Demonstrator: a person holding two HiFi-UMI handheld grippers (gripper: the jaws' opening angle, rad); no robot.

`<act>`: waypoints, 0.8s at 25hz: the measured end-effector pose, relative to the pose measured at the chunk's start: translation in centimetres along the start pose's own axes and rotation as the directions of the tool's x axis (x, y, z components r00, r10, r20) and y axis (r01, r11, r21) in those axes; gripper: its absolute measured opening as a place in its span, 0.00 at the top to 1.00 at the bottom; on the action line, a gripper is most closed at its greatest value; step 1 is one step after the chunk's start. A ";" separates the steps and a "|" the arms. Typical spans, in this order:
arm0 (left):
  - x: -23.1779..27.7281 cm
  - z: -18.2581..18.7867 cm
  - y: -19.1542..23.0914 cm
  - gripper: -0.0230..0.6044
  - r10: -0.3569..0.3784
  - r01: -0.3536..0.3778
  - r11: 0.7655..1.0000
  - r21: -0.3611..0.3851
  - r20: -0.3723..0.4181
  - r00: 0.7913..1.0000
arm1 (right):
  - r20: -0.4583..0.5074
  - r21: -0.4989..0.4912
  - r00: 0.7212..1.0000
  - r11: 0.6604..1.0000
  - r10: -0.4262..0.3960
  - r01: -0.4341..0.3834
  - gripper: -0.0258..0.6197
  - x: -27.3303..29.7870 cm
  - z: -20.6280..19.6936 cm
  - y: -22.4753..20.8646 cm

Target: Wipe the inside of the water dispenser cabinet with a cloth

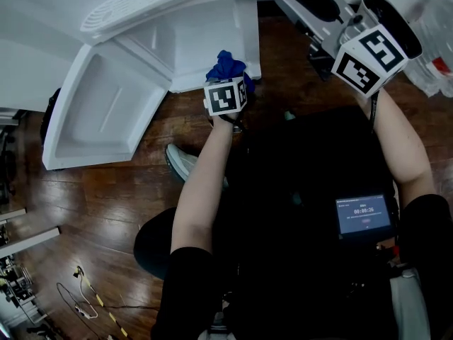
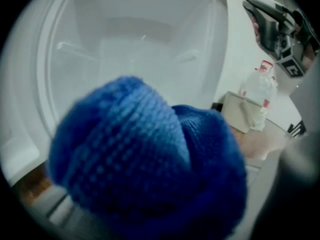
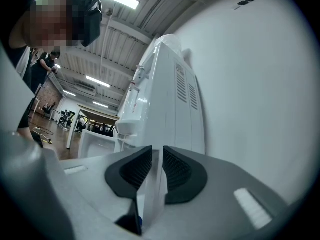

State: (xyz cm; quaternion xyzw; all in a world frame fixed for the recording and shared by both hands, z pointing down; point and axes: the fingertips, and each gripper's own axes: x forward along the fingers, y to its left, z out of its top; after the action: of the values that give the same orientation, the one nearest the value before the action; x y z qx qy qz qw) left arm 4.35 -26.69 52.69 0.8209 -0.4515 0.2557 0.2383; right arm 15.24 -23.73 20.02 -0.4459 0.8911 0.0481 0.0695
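- At the far left of the head view, the cabinet door [image 1: 99, 112] of the white water dispenser [image 1: 212, 20] stands wide open over the wooden floor [image 1: 106, 204], with its bare inner face towards the camera.
- Just right of the door is the open cabinet [image 1: 180, 48], white and lit inside.
- Below the cabinet, a shoe [image 1: 181, 163] rests on the floor beside the person's left forearm.
- The blue knitted cloth [image 1: 225, 64] is bunched at the tip of the left gripper [image 1: 228, 78], at the lower right edge of the cabinet's opening.
- In the left gripper view the cloth fills the lower middle and covers the jaws, with the cabinet's white inside behind it. Whether the cloth touches a wall there cannot be told.
- The left gripper's jaws are clamped on the cloth, which bulges out ahead of them.
- Further right, the right gripper [image 3: 157, 166] is held up, well apart from the cloth and the cabinet. Its ribbed pads are drawn together to a thin slit with nothing between them, and it looks along the dispenser's side panel.
- A small lit screen [image 1: 363, 216] sits on the person's front.
- At the far right edge stands a clear water bottle [image 1: 435, 34].
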 end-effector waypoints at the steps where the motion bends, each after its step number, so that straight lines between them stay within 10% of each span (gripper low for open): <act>1: -0.1 0.8 -1.0 0.71 -0.018 0.018 1.000 0.021 0.027 0.999 | 0.000 0.006 1.000 1.000 0.000 0.000 0.85 0.1 -0.2 -0.3; 5: -1.6 6.2 -0.2 0.71 0.046 -0.068 0.992 0.104 0.200 0.979 | 0.023 0.018 1.000 1.000 -0.003 0.003 0.85 0.1 0.3 -0.6; 13: -1.6 5.6 12.2 0.71 0.357 -0.380 0.913 0.150 0.157 0.921 | 0.036 0.060 0.999 0.998 -0.008 0.005 0.86 -0.5 1.1 0.2; 20: 0.2 10.1 14.9 0.71 0.463 -0.472 0.857 0.206 0.095 0.881 | 0.132 0.105 0.991 0.994 0.005 -0.019 0.87 -1.3 4.5 0.1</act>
State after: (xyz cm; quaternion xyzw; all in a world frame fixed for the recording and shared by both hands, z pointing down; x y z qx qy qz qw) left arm -6.36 -40.18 47.59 0.7135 -0.6104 0.3377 0.0659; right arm 16.32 -21.96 15.75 -0.4322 0.8885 0.0305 0.1514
